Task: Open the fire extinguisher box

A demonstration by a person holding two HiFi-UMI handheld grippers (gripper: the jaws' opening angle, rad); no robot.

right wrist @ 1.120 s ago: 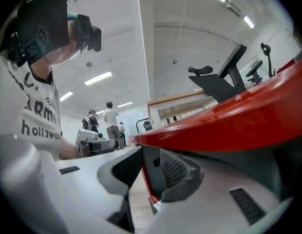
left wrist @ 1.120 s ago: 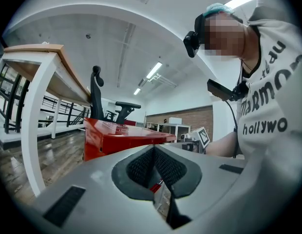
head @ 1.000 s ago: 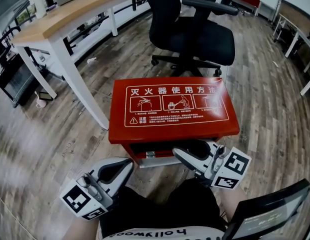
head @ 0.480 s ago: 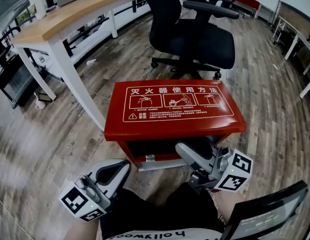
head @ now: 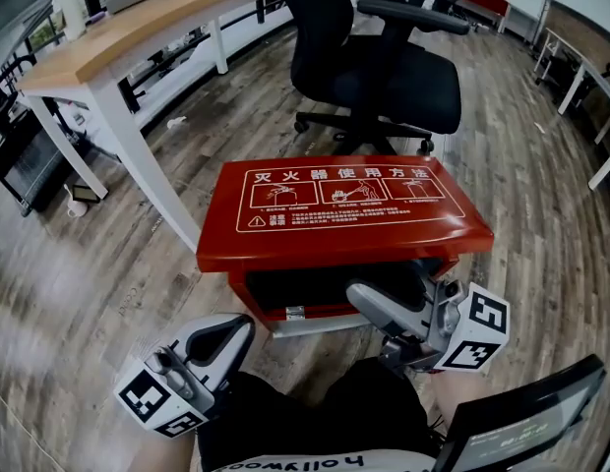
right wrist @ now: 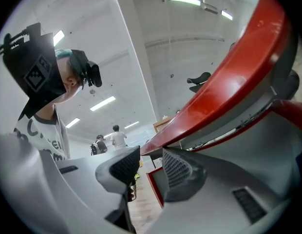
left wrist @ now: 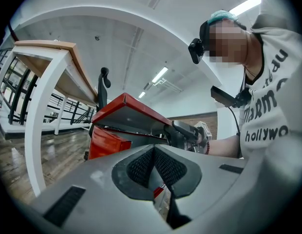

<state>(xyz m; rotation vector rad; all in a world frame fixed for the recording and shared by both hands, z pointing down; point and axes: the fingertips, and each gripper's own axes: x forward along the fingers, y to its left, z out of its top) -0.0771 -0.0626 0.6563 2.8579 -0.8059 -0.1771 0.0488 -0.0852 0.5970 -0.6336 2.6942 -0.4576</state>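
Observation:
The red fire extinguisher box stands on the wood floor with its printed lid tilted up at the front. My right gripper reaches in under the lid's front edge. In the right gripper view its jaws have just been opening and stand apart with nothing between them. The lid passes over the right jaw, and the box rim lies below. My left gripper hangs low at the left, off the box. Its pads meet, empty. From there I see the raised lid.
A black office chair stands right behind the box. A white desk with a wooden top and its leg are at the left. A dark screen juts in at the lower right, by the person's lap.
The lid's front edge has lifted higher and come toward me. The right gripper rose with it, shifted a little right, and its jaws widened. The left gripper stayed put.

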